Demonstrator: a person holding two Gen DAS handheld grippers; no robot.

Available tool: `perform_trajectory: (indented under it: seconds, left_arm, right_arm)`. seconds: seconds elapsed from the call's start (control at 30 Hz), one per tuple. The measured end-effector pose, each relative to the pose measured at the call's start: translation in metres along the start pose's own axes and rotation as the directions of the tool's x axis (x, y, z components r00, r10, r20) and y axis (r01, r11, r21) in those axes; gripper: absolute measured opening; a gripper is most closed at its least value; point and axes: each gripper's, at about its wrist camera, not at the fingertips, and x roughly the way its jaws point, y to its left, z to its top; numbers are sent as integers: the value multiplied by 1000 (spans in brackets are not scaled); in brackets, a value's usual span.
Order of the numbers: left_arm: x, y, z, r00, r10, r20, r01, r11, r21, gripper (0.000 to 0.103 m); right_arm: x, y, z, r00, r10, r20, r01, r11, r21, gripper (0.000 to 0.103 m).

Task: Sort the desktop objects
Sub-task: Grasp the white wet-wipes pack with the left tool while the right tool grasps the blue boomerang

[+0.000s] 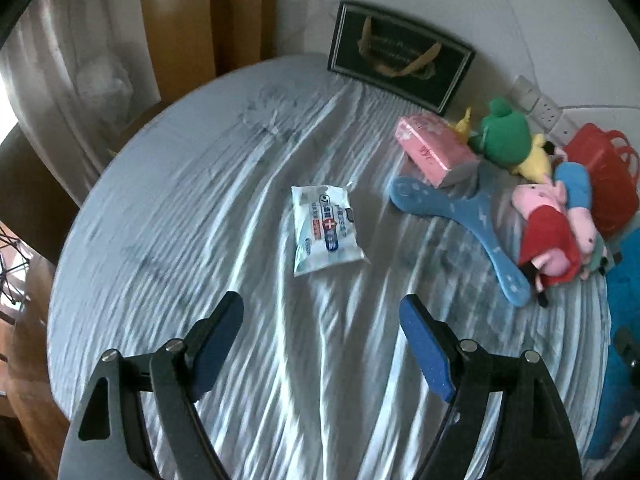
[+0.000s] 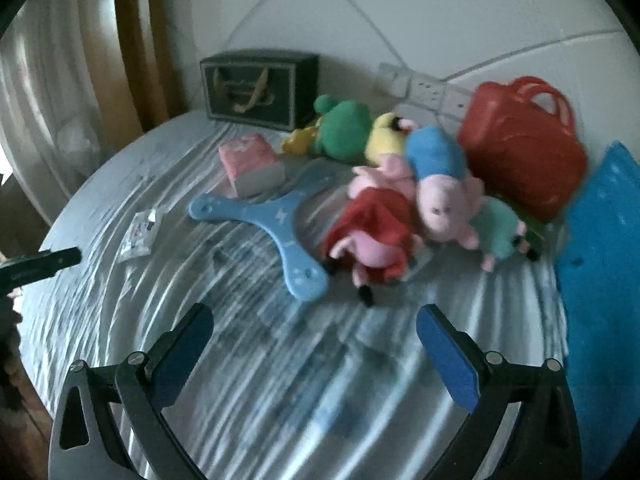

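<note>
Left gripper [image 1: 322, 312] and right gripper [image 2: 314, 322] both hover wide open and empty above the wrinkled cloth [image 1: 180, 208], near the wipes packet [image 1: 324, 228] and plush toys [image 2: 384, 224].

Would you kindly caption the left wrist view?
Open left gripper above a wet-wipes packet on the cloth-covered table, plush toys alongside.

We find the wipes packet [image 1: 325, 229] lying alone near the middle of the table [image 1: 160, 200], well apart from the rest. To its right the boomerang [image 1: 460, 216] lies flat, the tissue pack [image 1: 434, 148] just behind it. Plush toys [image 1: 548, 224] crowd the right side (one overlaps the boomerang's arm), the basket [image 1: 604, 176] behind them. The gift bag [image 1: 400, 56] stands at the back against the wall.
</note>
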Motion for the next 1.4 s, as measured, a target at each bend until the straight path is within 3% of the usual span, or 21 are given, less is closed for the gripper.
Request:
perform_trajectory:
  seconds: [0.3,0.5,0.57,0.67,0.8,0.93,1.03,1.07,1.13,1.2,1.4]
  left_arm:
    - [103,-11,44,995,49,-92,-48,999,16,80]
    - [155,-19,60,987,81,-140,-75,996,47,82]
    - [160,-24,61,988,110,-109,-102,992,76,86]
    - [164,-27,63,991,105,-85,-98,992,80,96]
    - [163,-27,56,994,101,-48,-97,992,75,103]
    - [157,-26,45,994,96,-55,-91,992,82,103]
    - [152,-22,38,994,94,-47,-90,993,81,103]
    - [151,-20,38,995,95,-36,-91,992,83,101]
    - [147,-21,36,996,92,-23,-89,992,86,95]
    - [144,-23,38,996,89,-11,-88,992,90,80]
    - [143,-28,46,997,76,5,-76,991,107,55]
  right_arm:
    - [129,26,57,992,68,-109,-79,992,-103,103]
    - [219,40,67,969,97,-228,-127,984,-122,103]
    - [238,44,65,963,79,-256,-120,982,-147,103]
    - [252,46,61,960,69,-271,-116,979,-165,103]
    - [256,41,60,966,109,-236,-136,985,-102,103]
    - [256,40,53,989,87,-120,-92,995,-40,103]
    - [259,40,54,987,81,-136,-87,996,-33,103]
    - [258,41,55,985,87,-148,-93,995,-39,100]
    - [255,40,55,985,99,-143,-109,992,-60,82]
    - [254,40,55,984,108,-143,-119,990,-75,82]
    - [257,46,67,984,115,-136,-129,987,-95,78]
